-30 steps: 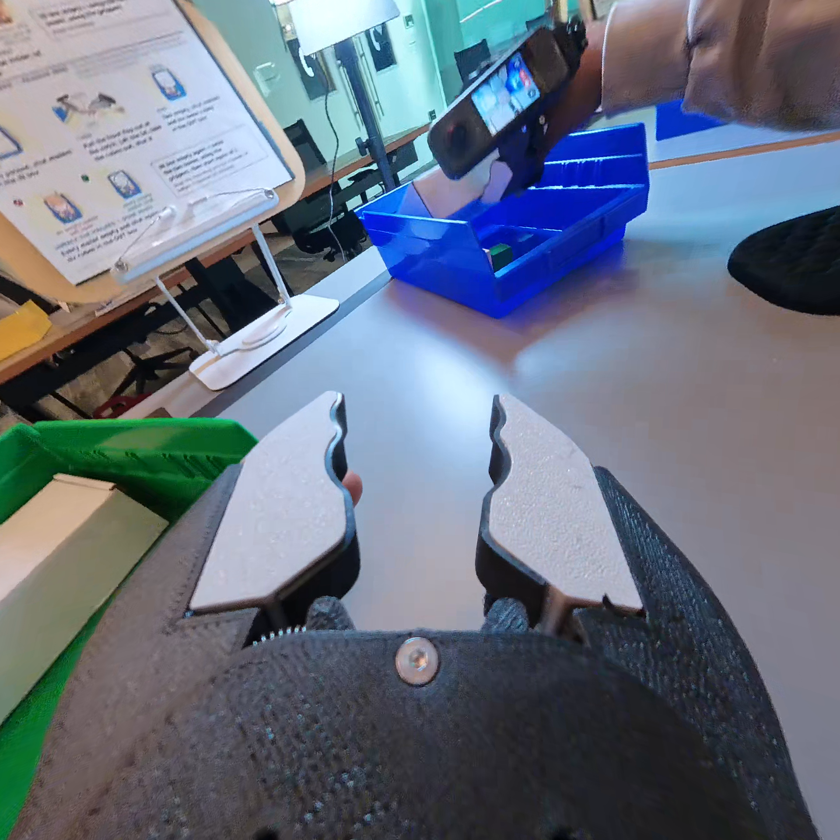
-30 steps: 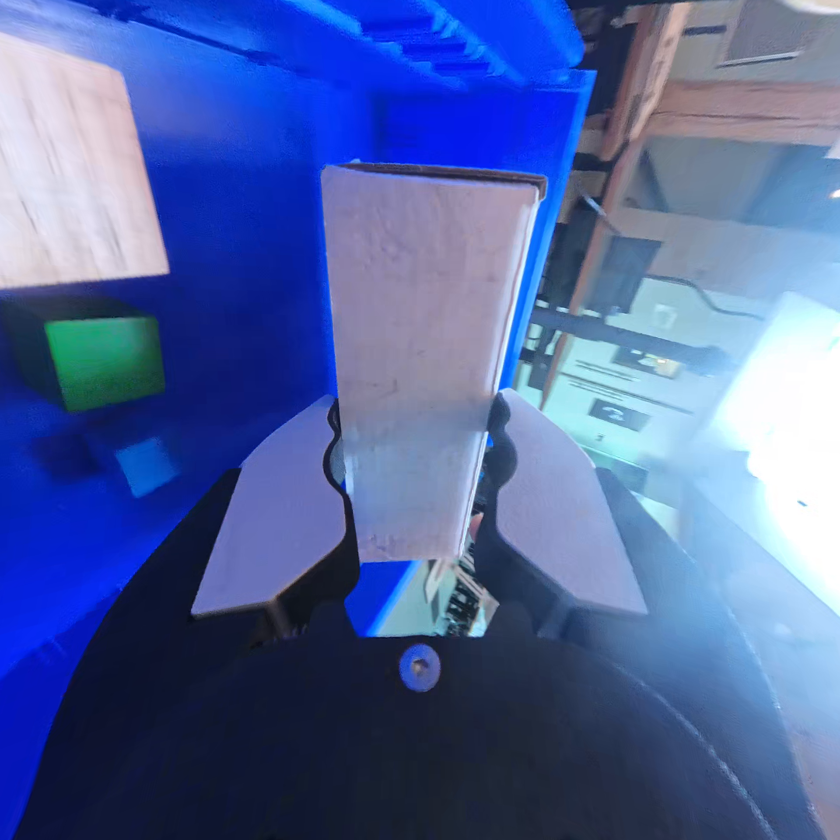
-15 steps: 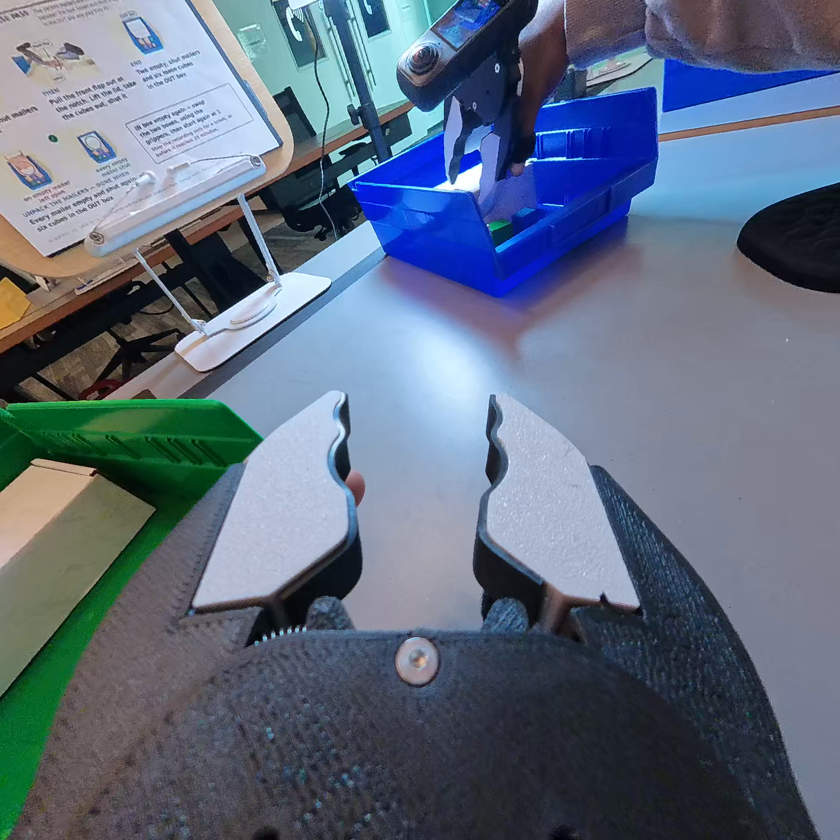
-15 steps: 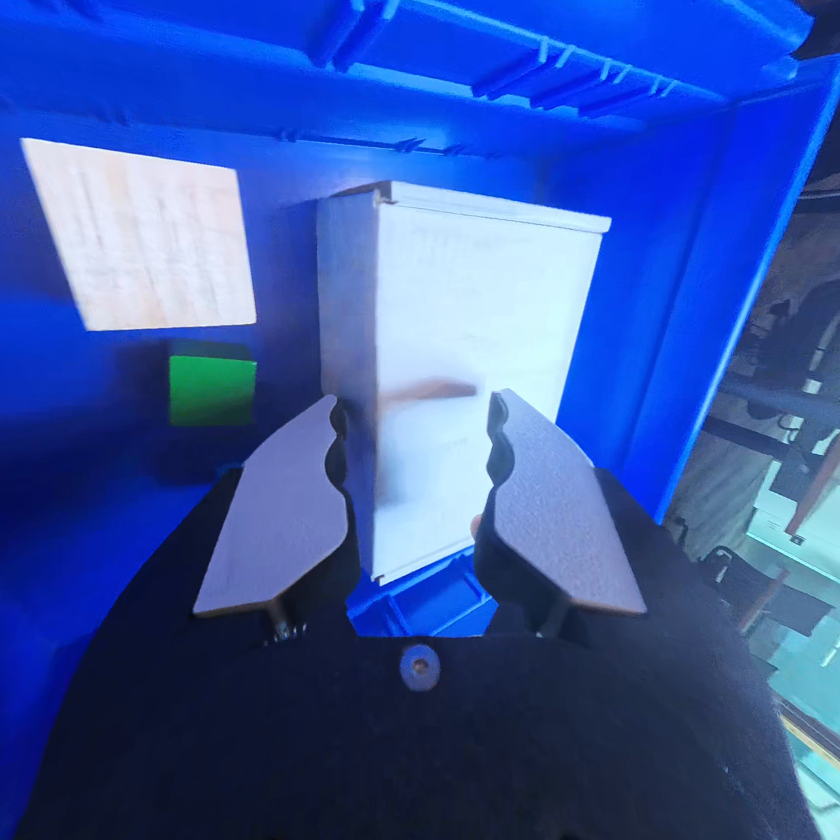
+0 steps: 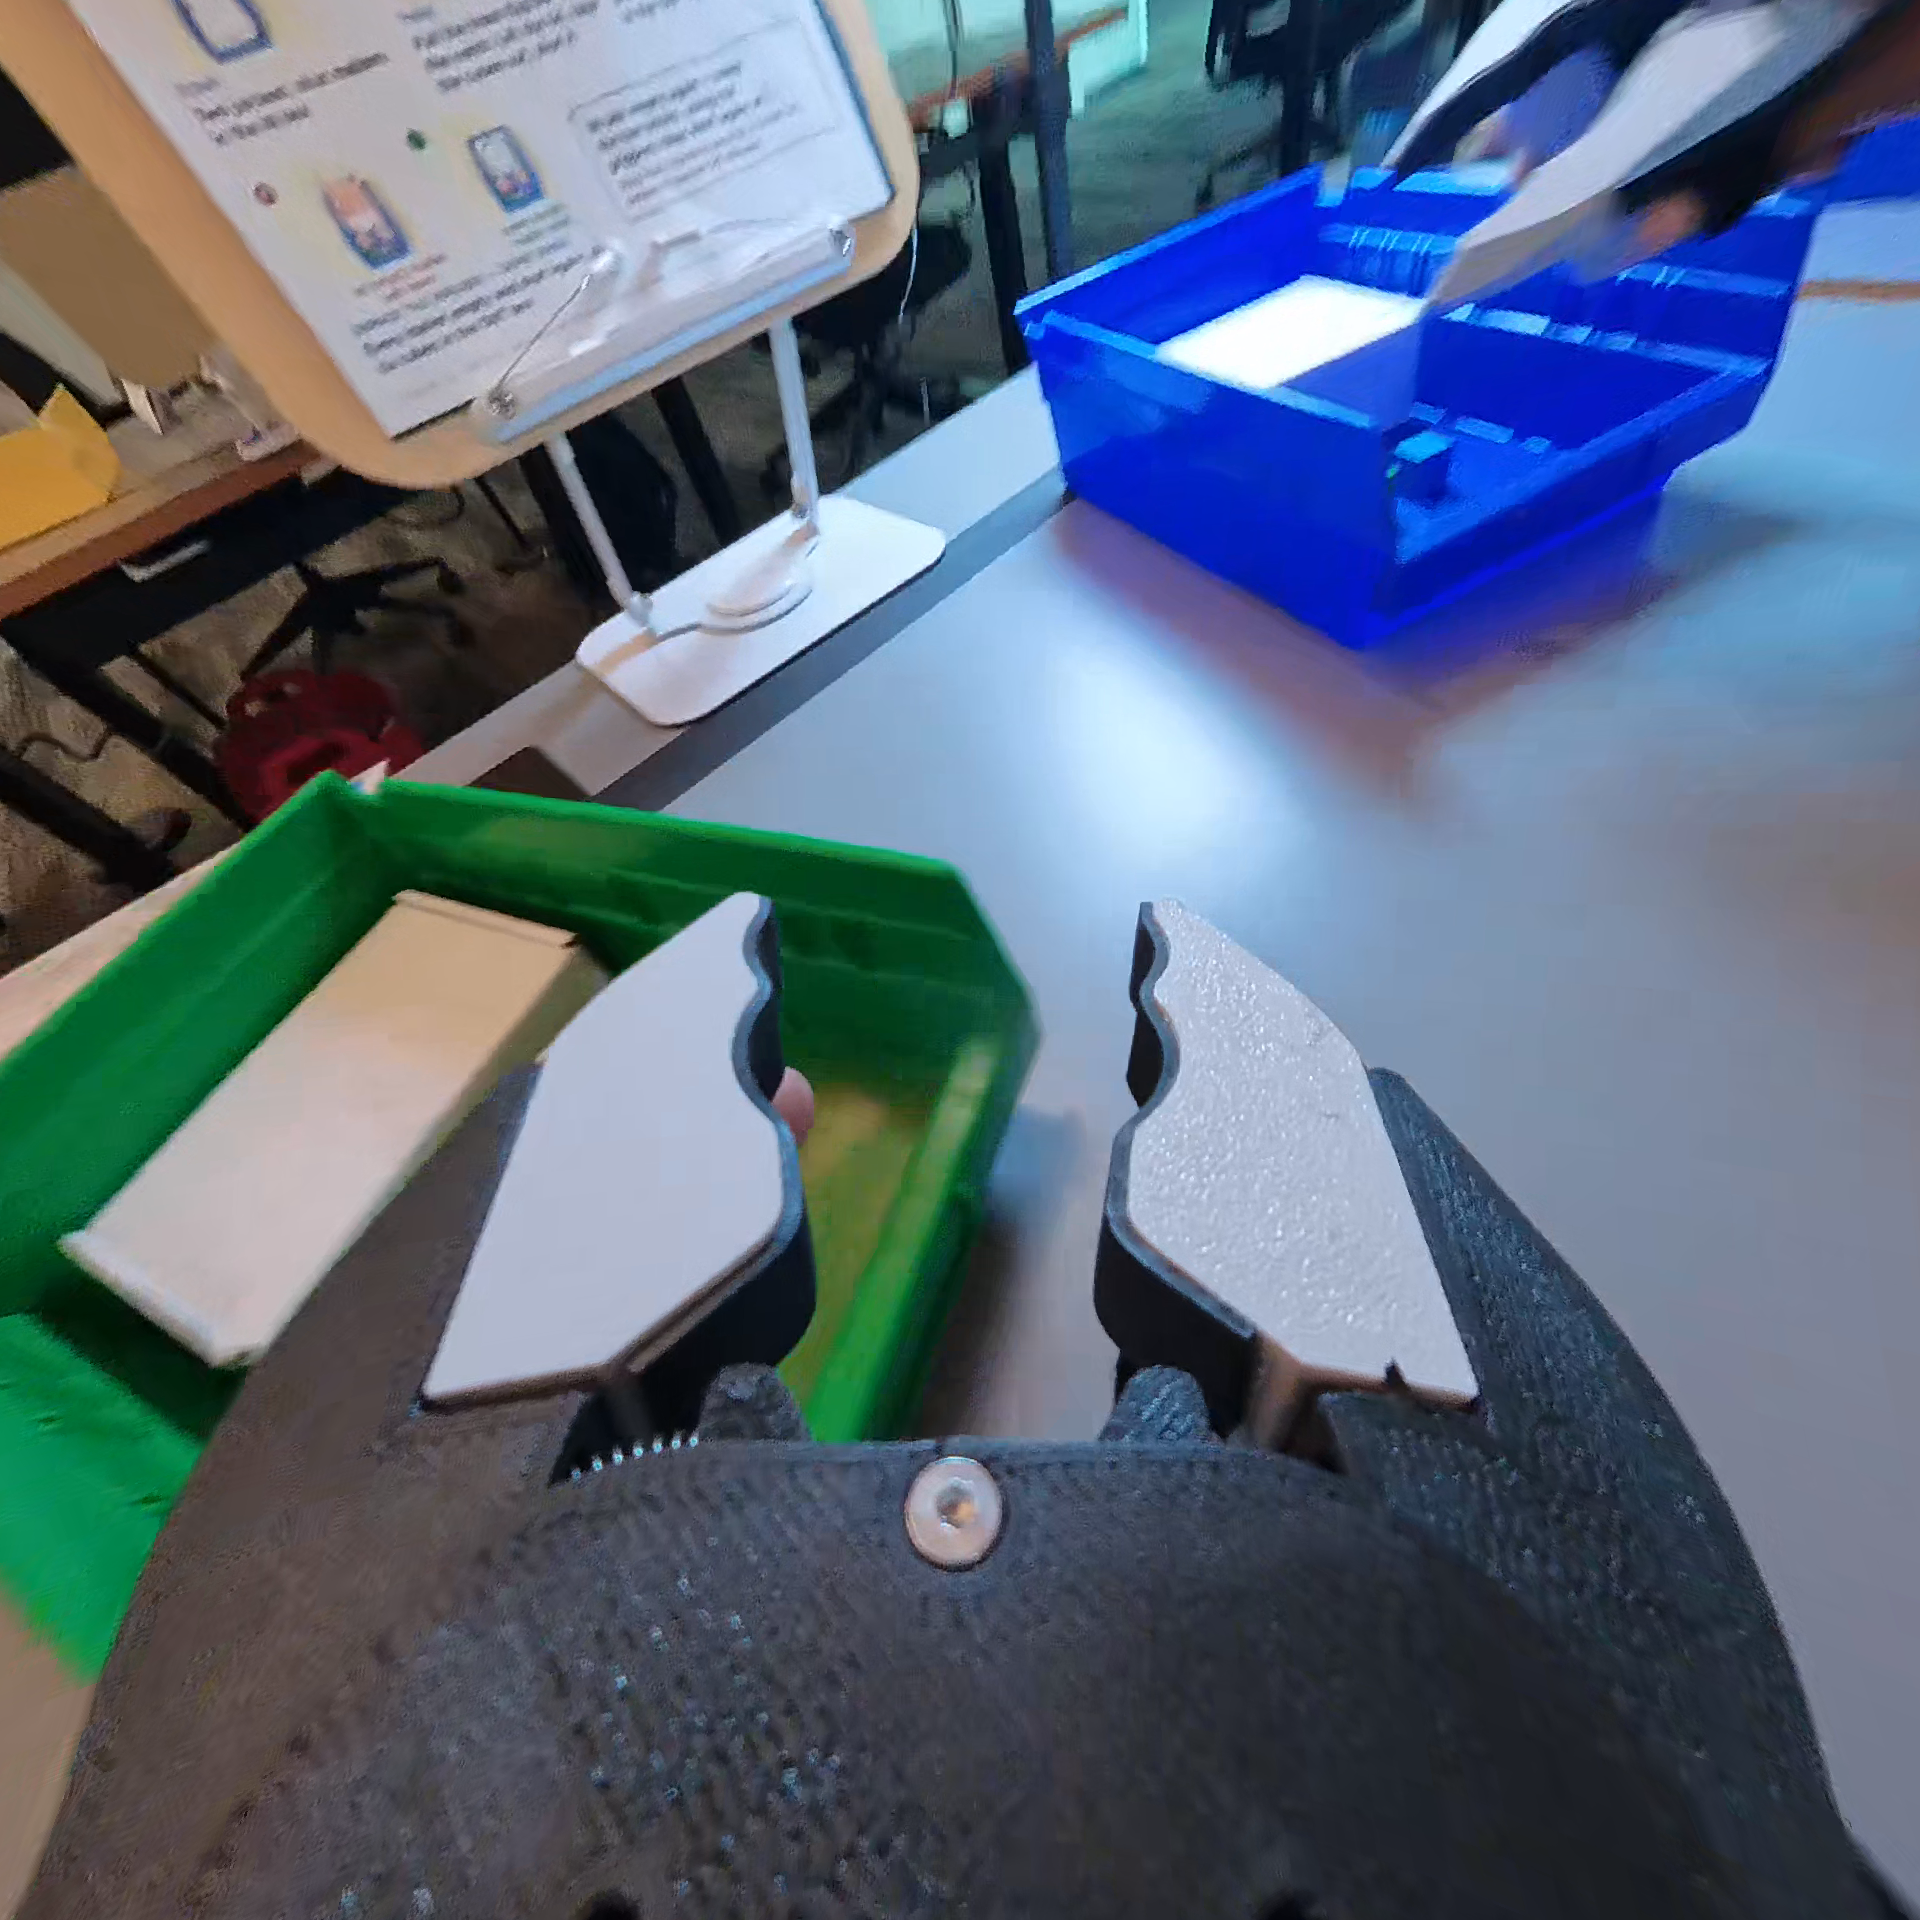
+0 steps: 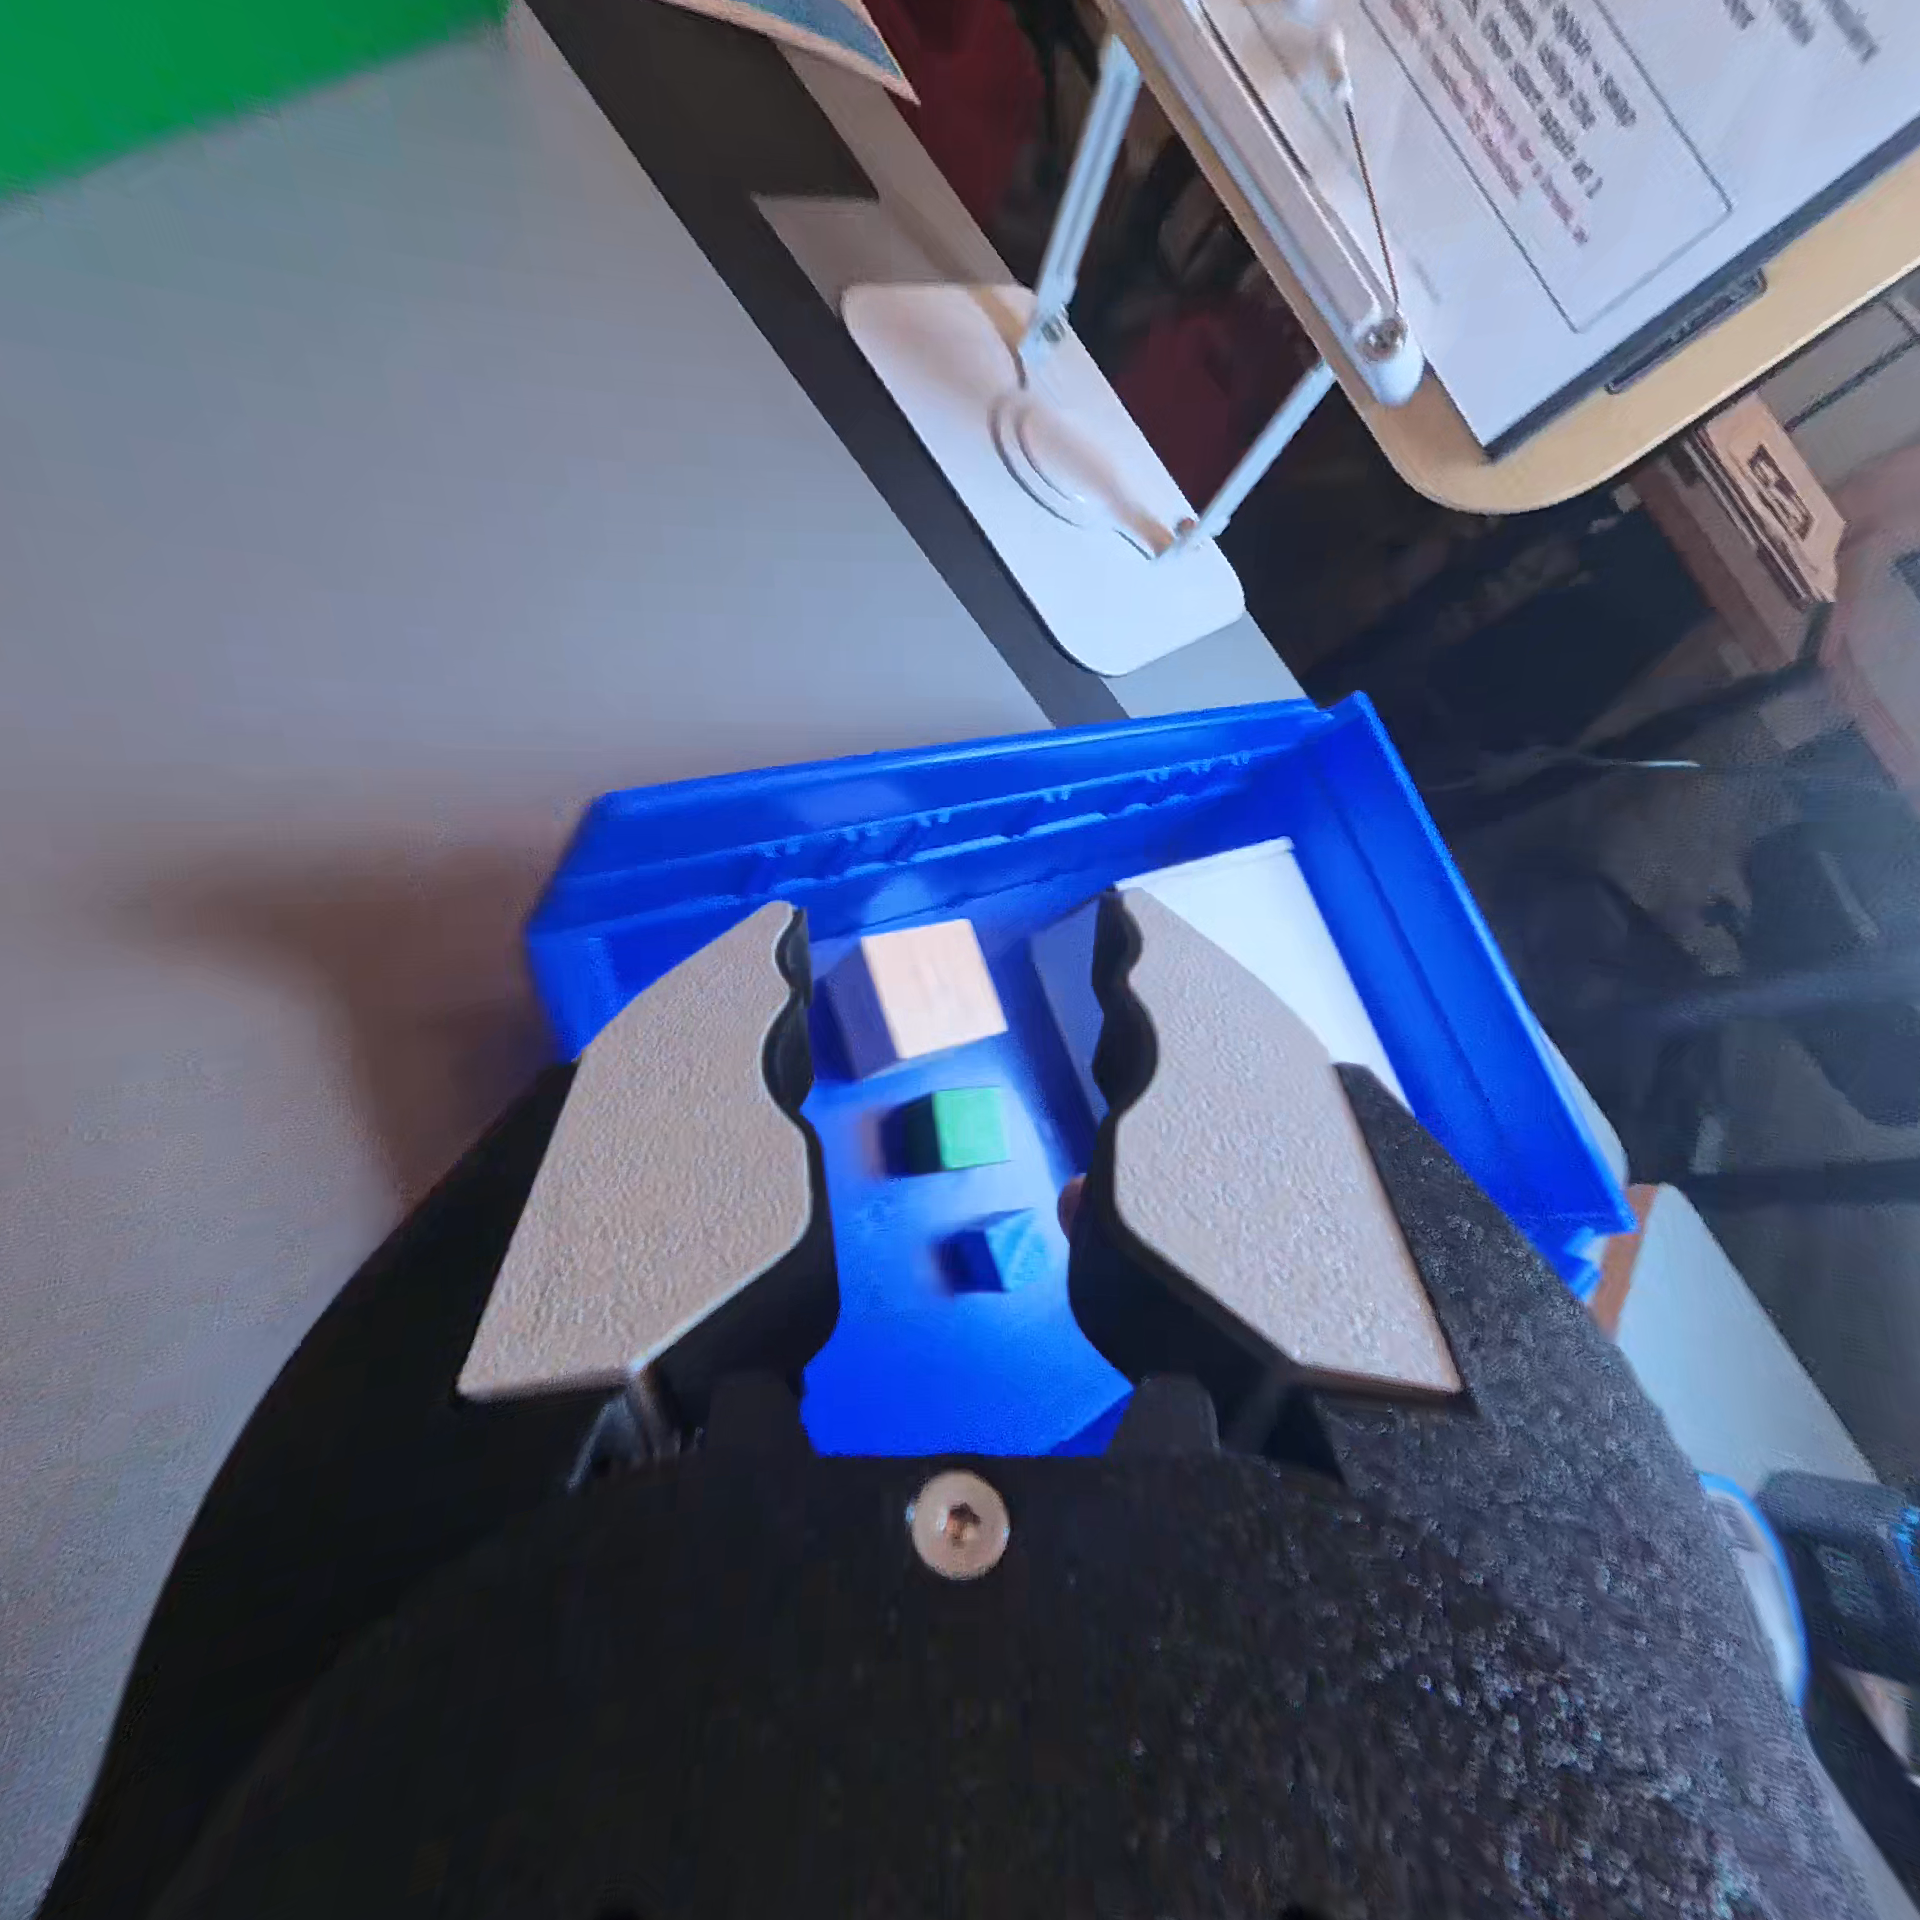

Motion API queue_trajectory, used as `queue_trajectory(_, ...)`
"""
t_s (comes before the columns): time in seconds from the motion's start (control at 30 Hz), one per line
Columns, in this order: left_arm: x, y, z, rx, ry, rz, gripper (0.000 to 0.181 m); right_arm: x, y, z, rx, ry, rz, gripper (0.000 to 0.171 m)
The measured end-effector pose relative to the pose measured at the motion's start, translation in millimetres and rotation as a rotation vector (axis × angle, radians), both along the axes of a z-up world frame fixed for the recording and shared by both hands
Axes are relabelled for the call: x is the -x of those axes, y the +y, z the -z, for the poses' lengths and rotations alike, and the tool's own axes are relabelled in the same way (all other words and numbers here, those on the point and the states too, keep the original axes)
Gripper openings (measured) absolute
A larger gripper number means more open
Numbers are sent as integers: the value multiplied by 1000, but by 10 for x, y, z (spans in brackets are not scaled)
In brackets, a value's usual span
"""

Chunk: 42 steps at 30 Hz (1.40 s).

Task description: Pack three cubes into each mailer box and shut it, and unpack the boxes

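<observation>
My left gripper (image 5: 951,997) is open and empty, low over the right end of a green bin (image 5: 914,914) that holds a shut white mailer box (image 5: 312,1101). My right gripper (image 6: 945,997) is open and empty, raised above a blue bin (image 6: 935,800). In that bin lie a white mailer box (image 6: 1283,935) at the right side, a wooden cube (image 6: 930,987), a green cube (image 6: 966,1127) and a small blue cube (image 6: 1003,1247). The left wrist view shows the blue bin (image 5: 1247,468) far off with the white box (image 5: 1288,332) inside and the right gripper (image 5: 1621,156) above it.
A document stand (image 5: 758,613) holding an instruction sheet (image 5: 499,156) is at the table's far edge between the two bins. The grey table (image 5: 1351,935) stretches between the bins. Chairs and another desk lie beyond the edge. Tip to tip, the grippers are about 35 centimeters apart. My left tips are about 35 centimeters from the wooden cube (image 6: 930,987), my right tips only 10 centimeters.
My right gripper let go of the white mailer box in the blue bin and rose above it. My left gripper moved left, over the green bin's end.
</observation>
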<state>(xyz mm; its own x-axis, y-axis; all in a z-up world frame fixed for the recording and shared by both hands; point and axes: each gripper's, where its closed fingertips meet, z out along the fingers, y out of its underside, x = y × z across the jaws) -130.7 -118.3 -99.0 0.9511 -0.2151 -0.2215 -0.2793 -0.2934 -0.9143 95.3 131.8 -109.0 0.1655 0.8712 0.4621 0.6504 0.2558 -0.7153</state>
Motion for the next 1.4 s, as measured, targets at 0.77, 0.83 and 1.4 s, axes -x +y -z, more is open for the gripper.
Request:
queue_trajectory(0.77, 2432, 737, 1168, 1169, 394, 44, 121, 79, -1693, 824, 422, 159, -383, 48)
queue_trajectory(0.83, 2464, 723, 1188, 1202, 485, 34, 121, 65, -1686, 846, 416, 149, -385, 48)
queue_trajectory(1.4, 1922, 418, 1349, 1204, 459, 185, 137, 30, -1731, 731, 409, 192, -407, 45)
